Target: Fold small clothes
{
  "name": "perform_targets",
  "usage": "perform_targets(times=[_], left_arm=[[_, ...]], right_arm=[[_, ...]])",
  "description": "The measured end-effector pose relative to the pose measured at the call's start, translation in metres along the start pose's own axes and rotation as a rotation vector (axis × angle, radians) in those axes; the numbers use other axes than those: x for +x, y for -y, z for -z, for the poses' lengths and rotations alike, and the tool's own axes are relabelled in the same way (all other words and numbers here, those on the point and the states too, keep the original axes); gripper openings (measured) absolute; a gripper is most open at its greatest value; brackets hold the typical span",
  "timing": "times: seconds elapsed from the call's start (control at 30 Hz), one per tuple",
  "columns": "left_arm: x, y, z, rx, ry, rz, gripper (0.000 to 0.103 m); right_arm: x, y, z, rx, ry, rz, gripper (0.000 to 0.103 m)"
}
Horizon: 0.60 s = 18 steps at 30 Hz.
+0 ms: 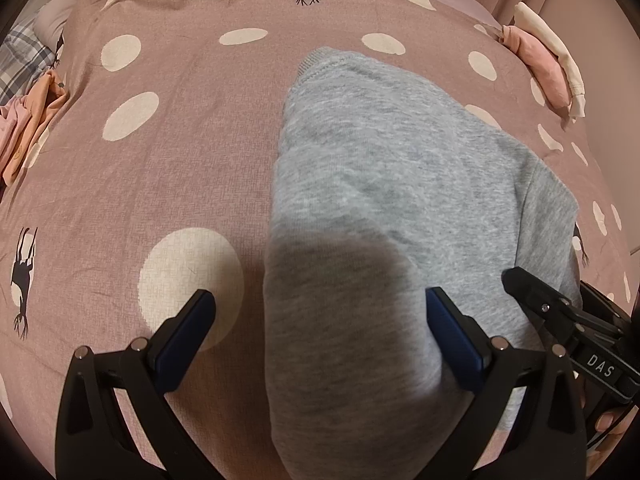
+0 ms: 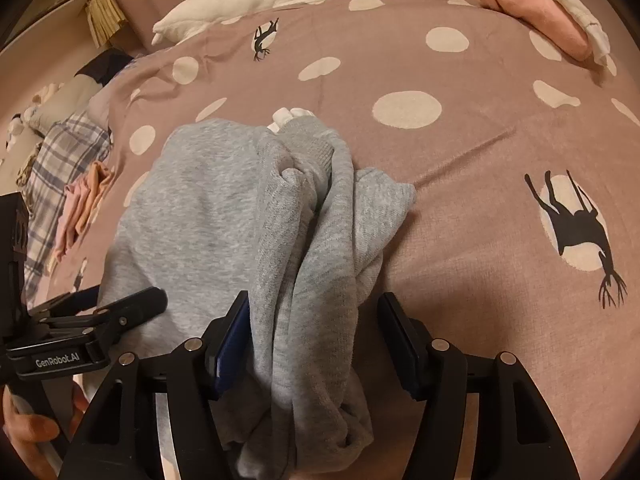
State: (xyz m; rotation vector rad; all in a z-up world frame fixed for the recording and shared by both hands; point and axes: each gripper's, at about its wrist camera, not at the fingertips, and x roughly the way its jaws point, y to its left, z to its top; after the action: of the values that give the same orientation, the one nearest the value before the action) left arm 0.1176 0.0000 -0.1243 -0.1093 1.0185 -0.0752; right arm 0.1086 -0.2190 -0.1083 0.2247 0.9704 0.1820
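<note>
Your grey fleece garment lies on the dusty-pink spotted cotton bedspread. Your left gripper straddles its near left edge; your right gripper straddles its bunched right fold. Folded pink and cream clothes sit far right, behind.

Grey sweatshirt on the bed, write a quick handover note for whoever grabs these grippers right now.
Left gripper: jaws open, straddling the near left edge of the grey fleece sweatshirt, not pinching.
Right gripper: jaws open, a bunched sleeve between them, not clamped.
Sweatshirt lies on the pink dotted duvet, left half flat, right side rumpled.
Folded pink and white clothes sit far right; unfolded peach and pink garments wait left.
Left: smooth the sleeve, finish folding, stack it, then the rest.
</note>
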Motion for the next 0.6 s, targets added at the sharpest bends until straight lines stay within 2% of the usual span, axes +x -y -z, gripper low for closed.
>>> perform_targets(times=[0.6], left_arm=[[-0.002, 0.003, 0.0002, 0.011, 0.007, -0.02, 0.103]], right_arm=[[-0.0005, -0.0004, 0.0008, 0.002, -0.001, 0.006, 0.064]])
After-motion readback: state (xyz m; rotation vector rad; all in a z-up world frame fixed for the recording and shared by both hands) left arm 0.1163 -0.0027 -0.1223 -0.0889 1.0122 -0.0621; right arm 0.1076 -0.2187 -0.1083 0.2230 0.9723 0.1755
